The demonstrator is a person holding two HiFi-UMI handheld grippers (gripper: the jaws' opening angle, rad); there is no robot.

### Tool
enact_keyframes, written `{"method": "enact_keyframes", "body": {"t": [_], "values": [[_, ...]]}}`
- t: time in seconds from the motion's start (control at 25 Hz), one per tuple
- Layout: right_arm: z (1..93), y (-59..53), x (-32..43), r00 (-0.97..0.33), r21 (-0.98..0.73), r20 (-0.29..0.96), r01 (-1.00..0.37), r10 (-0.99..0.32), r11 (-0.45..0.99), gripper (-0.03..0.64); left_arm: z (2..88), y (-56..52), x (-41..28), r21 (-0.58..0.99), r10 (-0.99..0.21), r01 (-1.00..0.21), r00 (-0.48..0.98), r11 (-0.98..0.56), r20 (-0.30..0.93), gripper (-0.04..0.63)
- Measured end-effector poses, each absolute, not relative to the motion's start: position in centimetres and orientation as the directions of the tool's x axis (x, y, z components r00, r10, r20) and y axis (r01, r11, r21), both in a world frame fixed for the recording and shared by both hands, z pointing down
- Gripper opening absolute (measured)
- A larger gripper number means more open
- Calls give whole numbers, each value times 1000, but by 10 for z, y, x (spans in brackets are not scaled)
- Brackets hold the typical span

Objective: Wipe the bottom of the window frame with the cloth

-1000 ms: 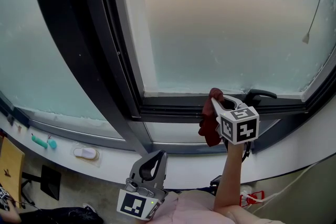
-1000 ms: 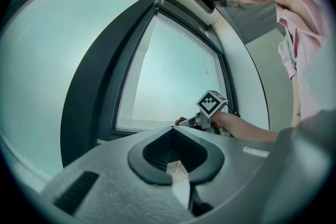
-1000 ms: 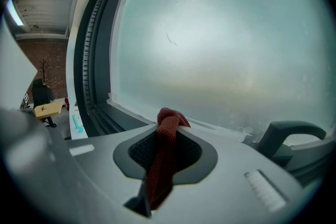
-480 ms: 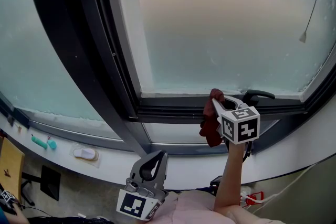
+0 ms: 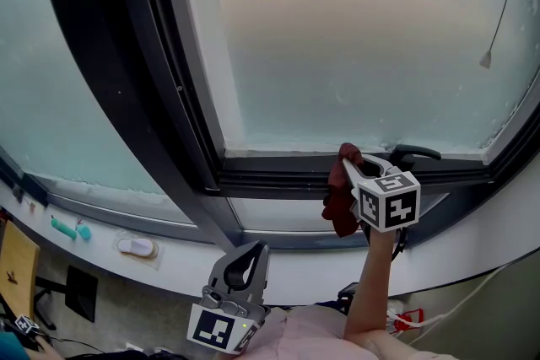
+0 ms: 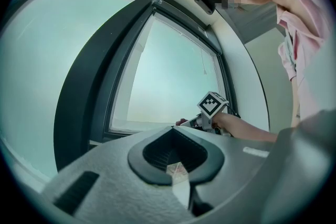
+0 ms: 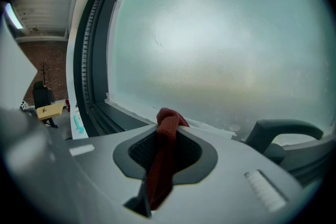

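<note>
Window frame bottom rail [image 5: 278, 174] runs nine to three o'clock, directly at twelve o'clock of the nearer right hand-held gripper [image 5: 348, 158], clenched on the red cloth [image 5: 337, 206] hanging beside that rail; the left hand-held gripper [image 5: 245, 255], closed and empty, sits low at seven o'clock.

Grey moulded-plastic left gripper [image 5: 251, 249]: dark-lined jaws, white cube with black square markers [image 5: 221, 326] at the base. Right gripper [image 5: 352, 162]: same build, same marker cube [image 5: 386, 202]. Person wears pale pink loose top [image 5: 314, 335].
</note>
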State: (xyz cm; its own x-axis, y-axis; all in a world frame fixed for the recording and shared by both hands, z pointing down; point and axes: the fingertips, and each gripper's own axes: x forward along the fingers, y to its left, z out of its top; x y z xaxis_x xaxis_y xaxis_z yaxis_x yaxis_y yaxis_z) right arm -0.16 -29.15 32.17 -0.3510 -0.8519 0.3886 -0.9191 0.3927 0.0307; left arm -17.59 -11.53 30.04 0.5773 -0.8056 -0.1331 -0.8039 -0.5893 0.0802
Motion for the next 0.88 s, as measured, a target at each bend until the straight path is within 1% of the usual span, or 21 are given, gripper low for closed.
{"method": "enact_keyframes", "body": {"t": [0.16,0.44,0.88], "values": [[322,-290,6,-337,41,389,-923,-858,382,64,304,-115,-171,67,-801,-800,587,-596,-112,0],[321,-288,18,-335,67,381,-919,-861,388,64,303,-113,-148,72,-796,-794,595,-603,-112,0],[320,-282,27,-391,114,358,-883,-848,456,63,307,-100,-102,86,-820,-816,565,-572,-96,0]]}}
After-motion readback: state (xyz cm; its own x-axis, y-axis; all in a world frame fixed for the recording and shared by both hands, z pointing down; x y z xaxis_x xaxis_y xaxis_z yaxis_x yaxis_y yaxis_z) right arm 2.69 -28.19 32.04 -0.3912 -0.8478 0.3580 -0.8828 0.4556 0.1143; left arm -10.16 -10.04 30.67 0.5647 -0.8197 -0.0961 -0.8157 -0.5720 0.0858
